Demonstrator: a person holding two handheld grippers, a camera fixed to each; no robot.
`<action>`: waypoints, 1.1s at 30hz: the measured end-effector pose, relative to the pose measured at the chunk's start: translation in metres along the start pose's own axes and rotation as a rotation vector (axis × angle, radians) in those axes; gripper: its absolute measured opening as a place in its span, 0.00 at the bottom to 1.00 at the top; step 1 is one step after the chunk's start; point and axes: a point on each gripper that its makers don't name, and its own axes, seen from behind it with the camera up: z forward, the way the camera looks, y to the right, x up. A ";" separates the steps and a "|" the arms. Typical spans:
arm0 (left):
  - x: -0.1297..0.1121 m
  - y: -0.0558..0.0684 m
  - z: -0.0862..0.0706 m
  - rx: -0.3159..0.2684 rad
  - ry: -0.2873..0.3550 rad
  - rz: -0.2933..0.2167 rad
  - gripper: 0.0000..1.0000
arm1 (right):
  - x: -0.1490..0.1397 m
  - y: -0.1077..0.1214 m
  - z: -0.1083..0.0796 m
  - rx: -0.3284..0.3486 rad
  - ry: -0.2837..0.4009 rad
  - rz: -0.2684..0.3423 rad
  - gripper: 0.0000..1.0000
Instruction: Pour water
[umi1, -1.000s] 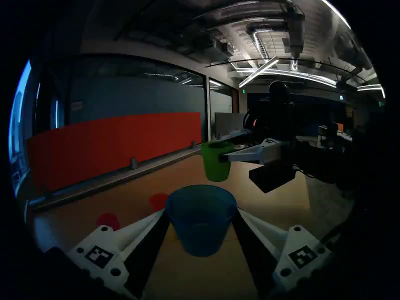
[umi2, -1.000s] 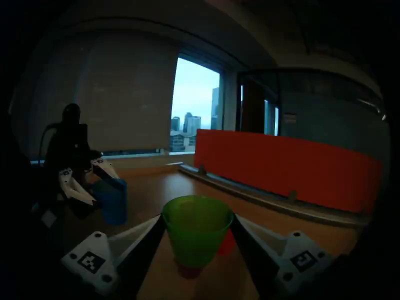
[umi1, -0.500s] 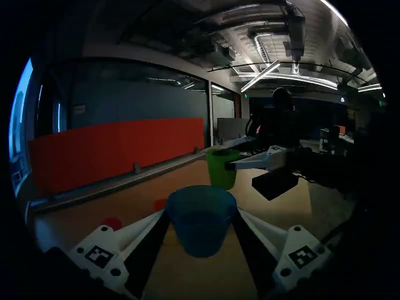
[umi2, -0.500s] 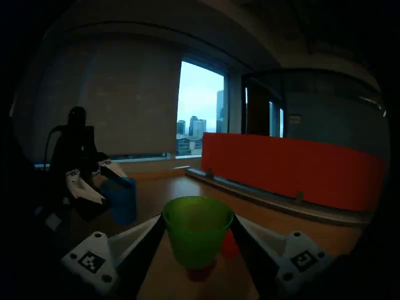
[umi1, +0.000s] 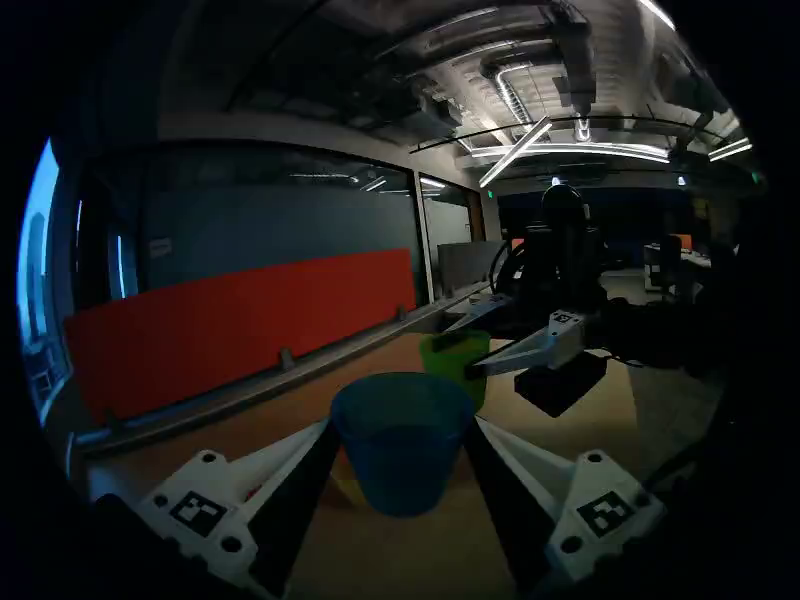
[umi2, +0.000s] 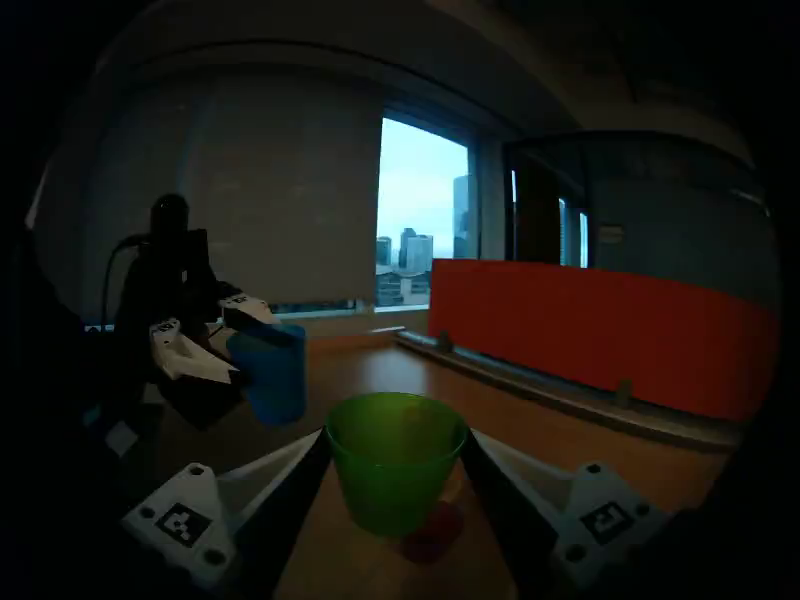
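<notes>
Gripping a blue cup (umi1: 402, 465) between both fingers, the left gripper (umi1: 400, 432) holds it upright over the wooden table (umi1: 560, 430), jaws narrowed to the cup's sides. Whether there is water inside the translucent cup is hard to tell in the dim light. The right gripper (umi2: 396, 440) is closed the same way on a green cup (umi2: 396, 475), also upright, with a small red thing (umi2: 432, 532) on the table just below it. In the left gripper view the green cup sits just beyond the blue one, near its right rim. In the right gripper view the blue cup is off to the left, close by. An orange panel (umi2: 610, 330) runs along the table's far edge, beside a window (umi2: 420, 240).
</notes>
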 end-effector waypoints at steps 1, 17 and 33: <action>0.001 -0.001 0.000 0.005 0.001 0.009 0.85 | -0.001 -0.002 0.001 0.007 -0.003 0.001 0.93; 0.025 -0.017 0.000 0.062 0.056 0.151 0.85 | -0.017 -0.037 0.012 0.097 -0.020 -0.010 0.91; 0.039 -0.021 0.002 0.100 0.076 0.332 0.85 | -0.026 -0.071 0.024 0.184 -0.028 -0.001 0.91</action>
